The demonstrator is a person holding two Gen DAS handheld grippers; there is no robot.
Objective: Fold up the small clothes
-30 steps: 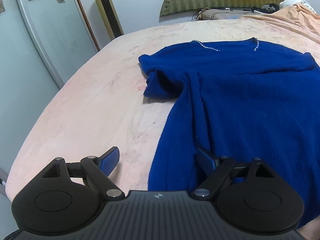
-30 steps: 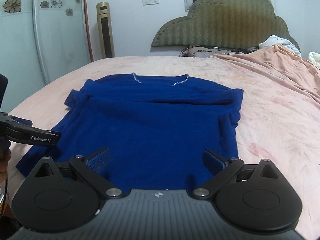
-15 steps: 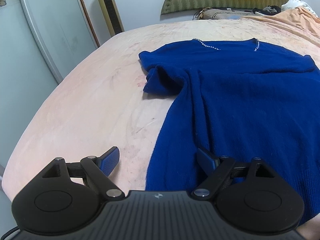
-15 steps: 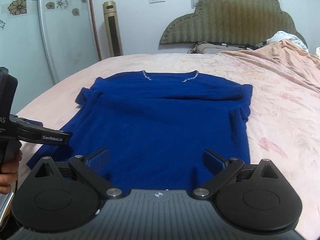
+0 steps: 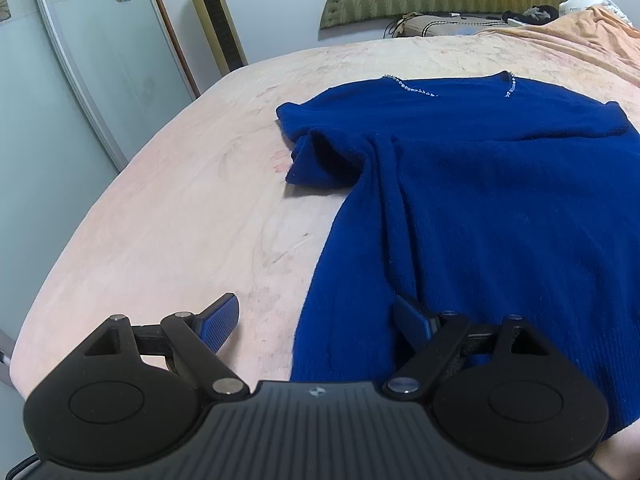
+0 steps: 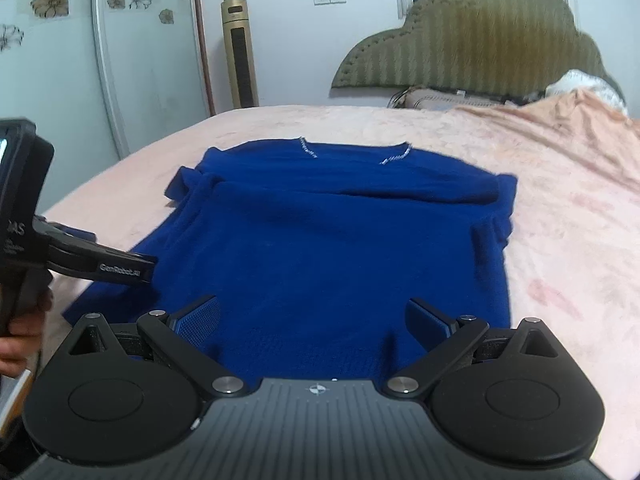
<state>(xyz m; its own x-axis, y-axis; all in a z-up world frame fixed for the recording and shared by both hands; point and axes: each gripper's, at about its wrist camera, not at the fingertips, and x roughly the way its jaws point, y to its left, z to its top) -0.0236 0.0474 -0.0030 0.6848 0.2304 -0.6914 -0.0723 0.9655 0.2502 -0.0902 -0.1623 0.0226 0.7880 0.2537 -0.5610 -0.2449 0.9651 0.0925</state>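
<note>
- The blue sweater is lying flat on the pink bed; bare bedding is showing along its left edge
- The left gripper is straddling the hem's left corner, spread, gripping nothing; the right gripper is gaping over the hem
- A headboard is standing behind

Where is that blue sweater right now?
The blue sweater lies spread flat on the pink bedspread, neckline toward the headboard, with its near hem just ahead of both open grippers.

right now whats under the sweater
The sweater lies flat on the pink bedspread, which shows all around it. Whatever is beneath the middle is covered.
</note>
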